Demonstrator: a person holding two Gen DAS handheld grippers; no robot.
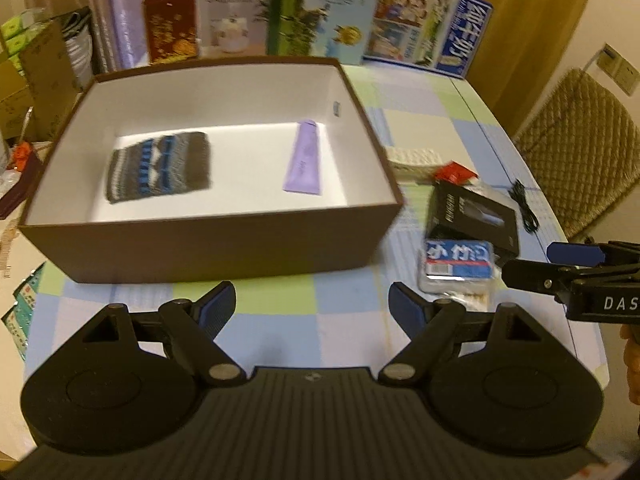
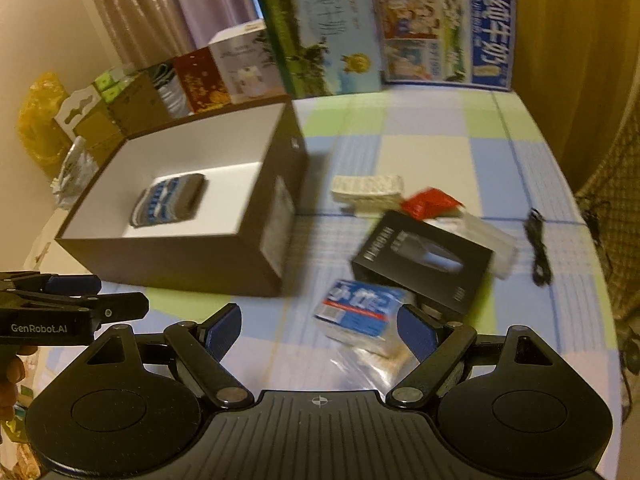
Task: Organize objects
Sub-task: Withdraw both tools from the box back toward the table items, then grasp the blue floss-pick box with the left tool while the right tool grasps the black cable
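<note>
An open brown box [image 1: 212,248] with a white inside stands on the checked tablecloth. It holds a knitted grey-and-blue pouch [image 1: 160,166] and a purple tube [image 1: 304,156]. To the right of it lie a blue-and-white tissue pack [image 1: 458,264], a black carton [image 1: 472,216], a red packet [image 1: 456,172], a white packet [image 1: 416,160] and a black cable [image 1: 524,208]. My left gripper [image 1: 312,296] is open and empty, just short of the box's front wall. My right gripper [image 2: 320,320] is open, with the tissue pack [image 2: 360,308] lying just ahead, near its right finger; the pads are off it. The box [image 2: 180,260] sits to its left.
Tall printed cartons [image 1: 328,8] line the table's far edge. A woven chair back [image 1: 576,152] stands at the right. Cardboard boxes [image 1: 36,72] and small packets crowd the left side. The bare cloth [image 2: 420,140] stretches beyond the loose items. Each gripper shows at the side of the other's view.
</note>
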